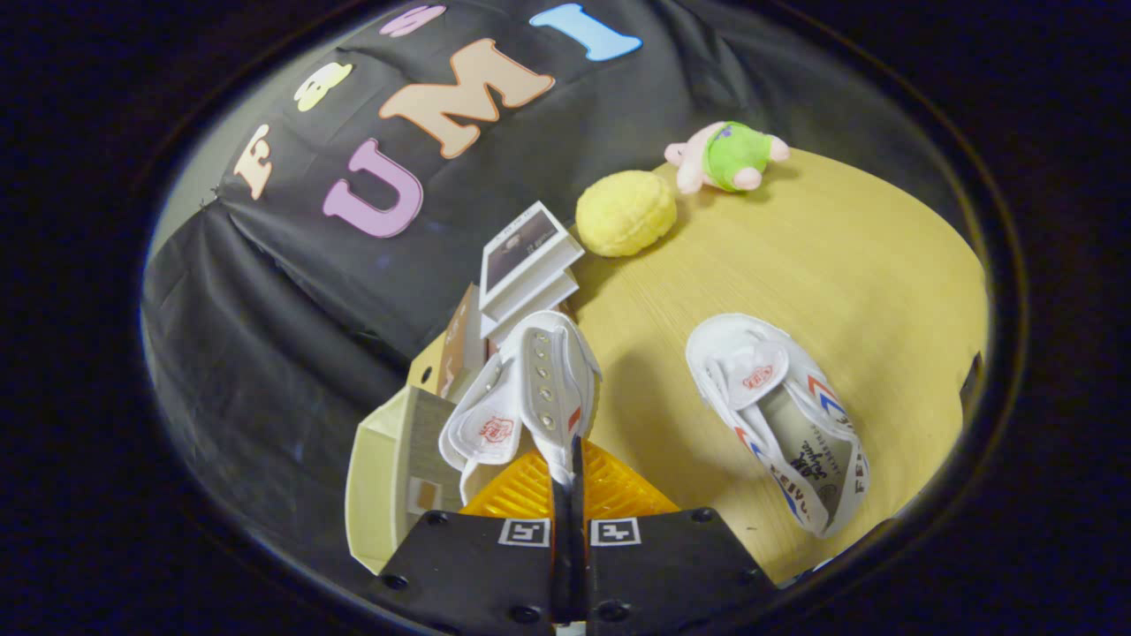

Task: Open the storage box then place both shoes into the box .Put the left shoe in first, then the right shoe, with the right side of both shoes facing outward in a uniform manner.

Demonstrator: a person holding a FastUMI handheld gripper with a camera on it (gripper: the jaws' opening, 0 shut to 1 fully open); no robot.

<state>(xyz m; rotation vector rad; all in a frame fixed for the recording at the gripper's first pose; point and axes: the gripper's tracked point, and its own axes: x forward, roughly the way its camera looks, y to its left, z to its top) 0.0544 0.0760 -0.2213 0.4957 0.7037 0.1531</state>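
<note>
At the left stands the cream storage box (pixel 371 481), open, with a cardboard carton (pixel 446 353) behind it and white boxes (pixel 528 265) stacked beyond. Just beside it the gripper (pixel 565 481) has its fingers nearly closed, pinching the edge of one white shoe (pixel 530 389), which hangs in the air just ahead of the fingers, above the box rim. Farther back on the round wooden table (pixel 795 256) lie a yellow plush ball (pixel 626 213) and a pink plush toy in green (pixel 729 156). At the right the second shoe (pixel 782 424) lies on the table, well apart from the box.
</note>
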